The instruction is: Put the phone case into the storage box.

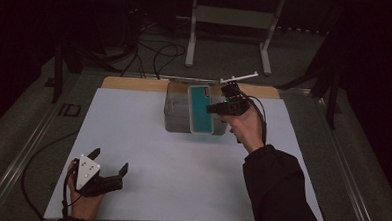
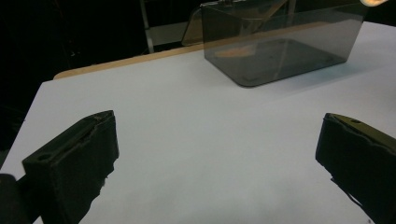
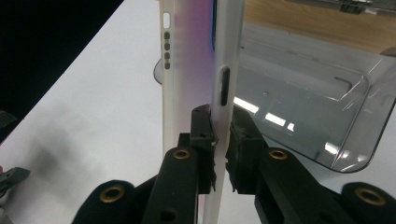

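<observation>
**A:** Looking at the high view, the right gripper [image 1: 215, 108] is holding a teal phone case [image 1: 201, 109] over the clear plastic box [image 1: 176, 117] at the far side of the table [image 1: 147, 153]. Fingers [image 3: 205, 140] are clamping on the case's white rim, so the pickup is done. Dropping it in the box looks like what's left, I'd guess.

**B:** Agreed. The case is looking rubbery and matte, with rounded corners and button cutouts along its edge. The box is smoky see-through plastic, glossy, with rounded corners too, and seemingly empty. The left gripper [image 1: 109, 161] is just resting near the table's front edge, fingers [image 2: 74, 163] standing wide apart with nothing between them.
</observation>
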`<move>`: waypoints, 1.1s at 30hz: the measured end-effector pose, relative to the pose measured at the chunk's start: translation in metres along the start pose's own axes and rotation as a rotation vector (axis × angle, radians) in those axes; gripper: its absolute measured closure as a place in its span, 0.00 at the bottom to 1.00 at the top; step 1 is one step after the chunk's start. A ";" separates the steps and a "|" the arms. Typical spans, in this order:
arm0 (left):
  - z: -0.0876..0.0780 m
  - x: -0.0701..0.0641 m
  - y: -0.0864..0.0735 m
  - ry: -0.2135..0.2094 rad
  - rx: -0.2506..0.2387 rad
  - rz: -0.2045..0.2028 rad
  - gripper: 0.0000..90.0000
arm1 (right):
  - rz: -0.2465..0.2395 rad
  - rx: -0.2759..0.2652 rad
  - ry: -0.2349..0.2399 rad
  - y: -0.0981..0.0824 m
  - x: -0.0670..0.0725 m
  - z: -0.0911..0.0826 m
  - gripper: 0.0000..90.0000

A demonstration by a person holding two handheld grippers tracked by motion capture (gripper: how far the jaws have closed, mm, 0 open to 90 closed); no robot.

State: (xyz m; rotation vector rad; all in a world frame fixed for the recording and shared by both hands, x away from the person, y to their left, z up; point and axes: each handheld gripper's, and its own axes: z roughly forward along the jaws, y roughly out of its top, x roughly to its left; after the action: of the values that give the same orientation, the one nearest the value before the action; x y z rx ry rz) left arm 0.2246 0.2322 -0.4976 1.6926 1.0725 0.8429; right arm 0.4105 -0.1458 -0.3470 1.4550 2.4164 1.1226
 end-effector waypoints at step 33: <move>0.000 -0.001 0.000 0.000 -0.001 0.001 0.00 | 0.074 -0.001 -0.098 0.024 -0.021 0.008 0.92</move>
State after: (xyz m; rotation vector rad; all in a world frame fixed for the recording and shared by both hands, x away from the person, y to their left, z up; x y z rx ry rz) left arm 0.2241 0.2317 -0.4972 1.6922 1.0709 0.8442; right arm 0.4428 -0.1520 -0.3434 1.5727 2.3142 1.0400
